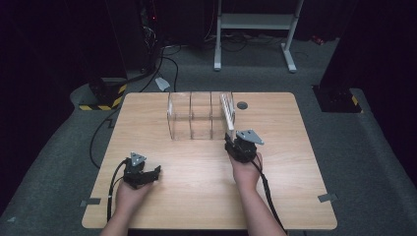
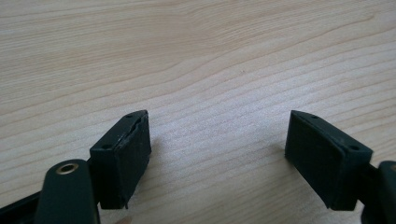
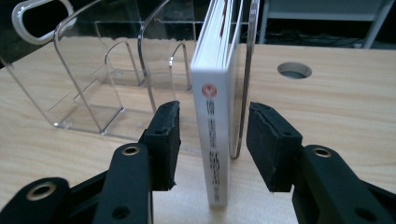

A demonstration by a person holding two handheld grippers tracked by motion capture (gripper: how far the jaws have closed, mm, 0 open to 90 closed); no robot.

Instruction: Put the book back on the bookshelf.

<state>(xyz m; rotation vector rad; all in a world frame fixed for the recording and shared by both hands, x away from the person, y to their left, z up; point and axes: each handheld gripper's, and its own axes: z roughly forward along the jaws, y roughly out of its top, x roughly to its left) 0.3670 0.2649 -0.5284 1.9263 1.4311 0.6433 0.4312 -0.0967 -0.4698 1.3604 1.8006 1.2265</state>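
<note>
White book (image 3: 215, 135), upright in the clear rack's (image 3: 93, 93) end slot: stiff, light, smooth-covered; grip the spine faces. Right gripper (image 3: 212, 144) straddles the spine, pads clear of it; left gripper (image 2: 217, 158), well away from the rack, gapes empty.

Book (image 3: 215, 130): white, thin, with red and grey print on the spine; stands upright on its lower edge, spine facing the near edge of the table (image 1: 196, 196). Sits in the rightmost compartment of the clear acrylic rack (image 1: 189, 118), just beside that compartment's right wall. Rack: transparent, three compartments with rounded dividers, standing near the far edge of the table, about mid-width.
</note>
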